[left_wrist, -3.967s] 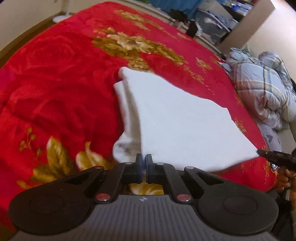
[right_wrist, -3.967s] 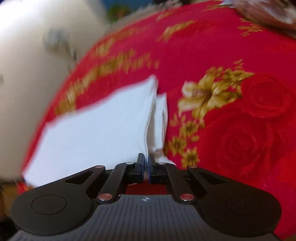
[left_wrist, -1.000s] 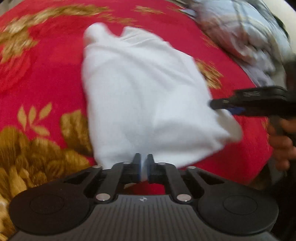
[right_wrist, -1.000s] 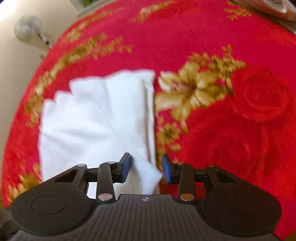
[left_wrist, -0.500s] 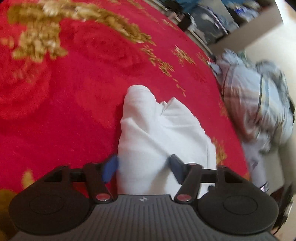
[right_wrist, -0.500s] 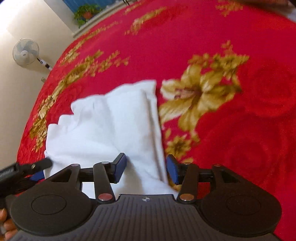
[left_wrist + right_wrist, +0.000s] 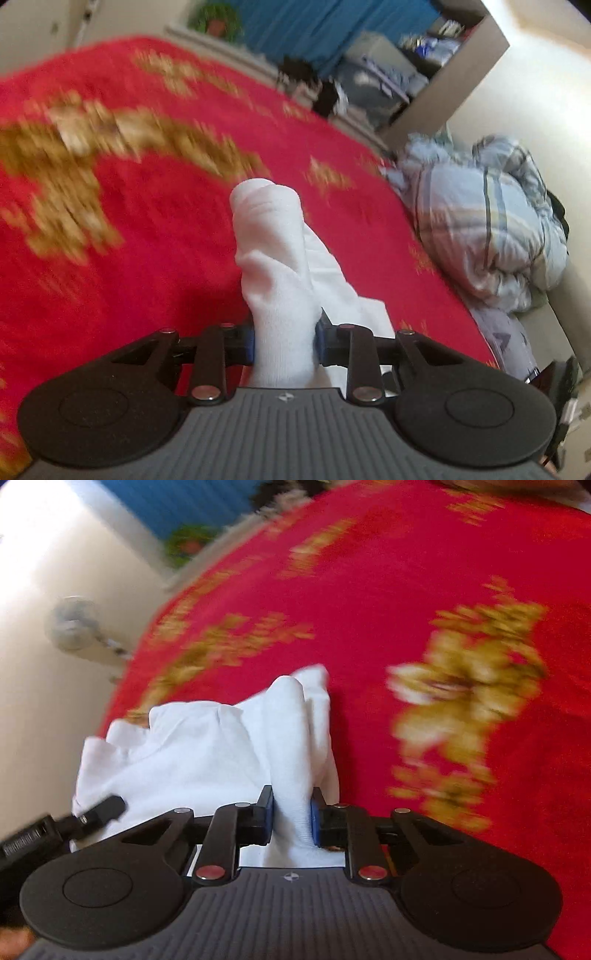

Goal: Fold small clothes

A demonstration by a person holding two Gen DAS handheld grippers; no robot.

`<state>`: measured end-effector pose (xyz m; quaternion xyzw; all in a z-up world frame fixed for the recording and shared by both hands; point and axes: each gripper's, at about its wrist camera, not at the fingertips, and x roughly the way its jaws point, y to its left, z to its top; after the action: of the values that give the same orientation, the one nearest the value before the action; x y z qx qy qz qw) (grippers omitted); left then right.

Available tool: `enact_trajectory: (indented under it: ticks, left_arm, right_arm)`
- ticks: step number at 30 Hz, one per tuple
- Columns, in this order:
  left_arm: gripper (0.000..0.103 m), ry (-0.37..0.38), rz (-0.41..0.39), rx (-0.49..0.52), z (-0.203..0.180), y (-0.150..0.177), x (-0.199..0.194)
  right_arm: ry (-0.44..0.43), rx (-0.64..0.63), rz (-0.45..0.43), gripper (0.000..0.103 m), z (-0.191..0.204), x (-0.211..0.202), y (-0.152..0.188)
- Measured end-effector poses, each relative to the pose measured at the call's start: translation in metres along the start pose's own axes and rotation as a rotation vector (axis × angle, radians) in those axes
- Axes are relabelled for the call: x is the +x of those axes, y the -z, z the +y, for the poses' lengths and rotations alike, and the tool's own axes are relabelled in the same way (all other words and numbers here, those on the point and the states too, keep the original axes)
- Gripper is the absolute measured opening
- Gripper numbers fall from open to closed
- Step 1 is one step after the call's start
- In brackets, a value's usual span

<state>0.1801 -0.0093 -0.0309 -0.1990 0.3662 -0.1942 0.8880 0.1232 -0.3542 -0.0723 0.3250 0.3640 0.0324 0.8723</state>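
A white folded garment [image 7: 275, 266] lies bunched on the red flowered blanket [image 7: 110, 240]. My left gripper [image 7: 284, 338] is shut on its near edge, and the cloth rises in a thick ridge between the blue pads. In the right wrist view the same white garment [image 7: 207, 749] is crumpled. My right gripper [image 7: 291, 812] is shut on another raised fold of it. The left gripper's tip [image 7: 99, 808] shows at the garment's left edge in that view.
A bundled blue plaid quilt [image 7: 487, 218] lies at the blanket's right edge. Shelves with clutter [image 7: 388, 74] stand behind the bed. A floor fan [image 7: 74, 627] stands by the wall left of the bed [image 7: 406, 572].
Both grippers have closed on the white garment, which was lying between open jaws half a second ago. The cloth has bunched into raised ridges and both views have shifted.
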Motion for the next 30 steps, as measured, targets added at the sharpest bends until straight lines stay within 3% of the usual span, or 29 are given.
enact_trajectory:
  ticks: [4,7,9,11,13,16,21,23,25,27,30]
  left_arm:
    - [0.033,-0.058,-0.027,0.032,0.033,-0.03,-0.038]
    - [0.035,-0.151,-0.05,-0.01,0.066,-0.042,-0.053]
    - [0.041,-0.217,-0.055,-0.079,0.092,-0.045,-0.063]
    - [0.04,-0.275,-0.003,-0.132,0.107,-0.046,-0.074]
    - [0.04,-0.26,0.007,-0.063,0.1,-0.041,-0.096]
    - [0.041,-0.2,0.023,0.023,0.08,-0.026,-0.123]
    - [0.043,-0.158,0.061,0.166,0.051,0.016,-0.114]
    - [0.043,-0.167,0.121,0.16,0.057,0.037,-0.091]
    - [0.043,-0.242,0.278,0.101,0.07,0.051,-0.061]
    - [0.05,-0.294,0.292,0.114,0.07,0.056,-0.053]
    - [0.05,-0.246,0.247,0.091,0.066,0.05,-0.063]
  right_arm:
    - [-0.131,-0.072,-0.014,0.019,0.044,0.017,0.006]
    - [-0.188,-0.115,-0.013,0.02,0.073,0.033,0.011]
    - [-0.177,-0.147,-0.001,0.02,0.086,0.048,0.014]
    - [-0.128,-0.156,0.054,0.021,0.087,0.067,0.018]
    - [-0.062,-0.133,0.1,0.023,0.08,0.083,0.021]
    - [-0.048,-0.126,0.108,0.023,0.077,0.085,0.021]
    - [-0.023,-0.173,0.07,0.027,0.083,0.068,0.021]
    - [-0.04,-0.16,0.055,0.032,0.08,0.059,0.023]
    - [-0.075,-0.177,0.075,0.038,0.078,0.057,0.027]
    - [-0.052,-0.235,0.107,0.038,0.076,0.06,0.034]
    - [0.006,-0.275,0.107,0.047,0.068,0.056,0.04]
